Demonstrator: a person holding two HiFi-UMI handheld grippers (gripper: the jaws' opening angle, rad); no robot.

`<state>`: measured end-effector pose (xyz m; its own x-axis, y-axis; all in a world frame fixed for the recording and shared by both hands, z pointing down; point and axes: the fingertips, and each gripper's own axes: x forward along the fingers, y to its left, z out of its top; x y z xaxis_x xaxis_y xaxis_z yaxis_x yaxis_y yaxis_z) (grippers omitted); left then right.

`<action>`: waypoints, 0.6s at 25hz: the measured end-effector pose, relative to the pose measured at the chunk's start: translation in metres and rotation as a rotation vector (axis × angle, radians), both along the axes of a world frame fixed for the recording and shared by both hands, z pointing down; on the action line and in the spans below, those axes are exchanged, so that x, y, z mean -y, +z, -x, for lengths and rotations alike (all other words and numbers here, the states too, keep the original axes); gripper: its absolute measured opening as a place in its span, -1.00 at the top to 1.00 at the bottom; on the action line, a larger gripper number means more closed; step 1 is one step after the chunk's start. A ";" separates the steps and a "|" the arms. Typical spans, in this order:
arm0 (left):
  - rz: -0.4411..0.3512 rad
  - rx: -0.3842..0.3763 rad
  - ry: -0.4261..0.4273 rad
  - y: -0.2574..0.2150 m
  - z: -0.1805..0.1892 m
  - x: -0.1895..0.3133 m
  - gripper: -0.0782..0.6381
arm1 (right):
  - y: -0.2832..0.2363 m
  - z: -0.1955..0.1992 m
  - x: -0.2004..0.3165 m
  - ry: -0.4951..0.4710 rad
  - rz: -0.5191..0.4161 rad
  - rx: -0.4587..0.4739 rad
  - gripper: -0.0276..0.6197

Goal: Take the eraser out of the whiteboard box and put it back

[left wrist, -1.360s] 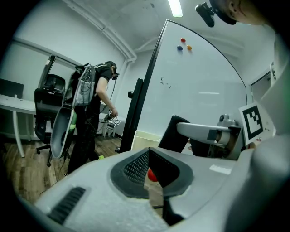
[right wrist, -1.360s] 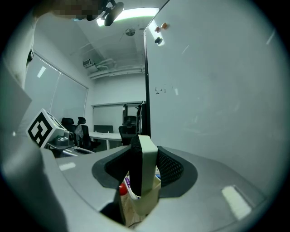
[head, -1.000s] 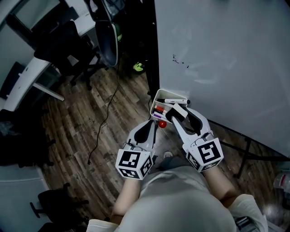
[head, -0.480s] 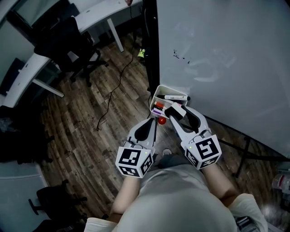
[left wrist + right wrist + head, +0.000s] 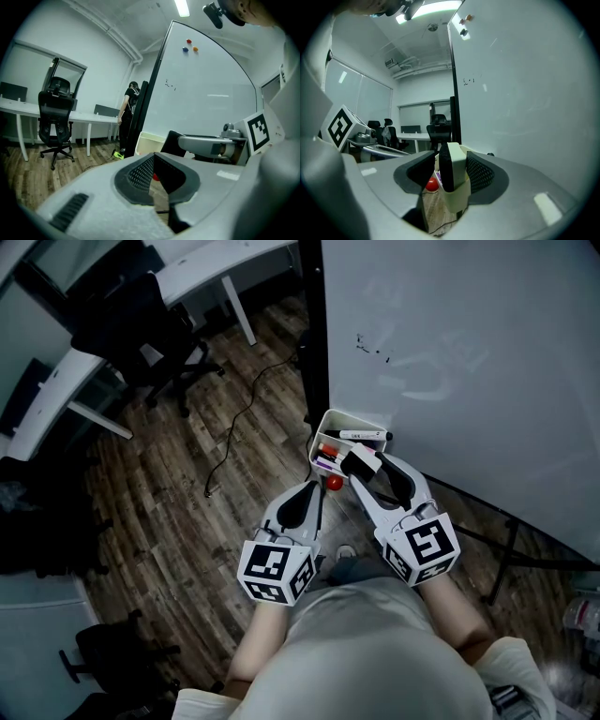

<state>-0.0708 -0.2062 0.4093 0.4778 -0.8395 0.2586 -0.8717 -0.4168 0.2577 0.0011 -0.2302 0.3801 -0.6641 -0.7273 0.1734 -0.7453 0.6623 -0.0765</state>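
We keep the left gripper (image 5: 152,157) pinched together and empty while the right gripper (image 5: 451,161), its jaws just opening, stands loose around the eraser (image 5: 454,180) over the near end of the whiteboard box (image 5: 329,415); we judge the eraser a light, stiff, felt-faced block, best pinched across its broad sides.

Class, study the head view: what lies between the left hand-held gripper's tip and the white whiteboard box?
A small red round thing lies between the left hand-held gripper and the whiteboard box, clearest in the head view.
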 end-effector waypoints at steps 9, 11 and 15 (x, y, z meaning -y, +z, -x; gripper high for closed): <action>-0.010 0.000 0.013 -0.003 -0.001 -0.010 0.77 | -0.009 -0.006 -0.008 0.028 -0.026 0.000 0.29; -0.012 -0.001 0.016 -0.003 -0.001 -0.012 0.77 | -0.010 -0.007 -0.011 0.036 -0.028 0.000 0.29; -0.021 -0.003 0.026 -0.004 -0.002 -0.016 0.77 | -0.011 -0.010 -0.017 0.053 -0.036 0.002 0.29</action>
<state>-0.0689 -0.1899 0.4056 0.5001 -0.8321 0.2397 -0.8599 -0.4444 0.2512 0.0112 -0.2129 0.3687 -0.6248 -0.7673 0.1447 -0.7793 0.6242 -0.0550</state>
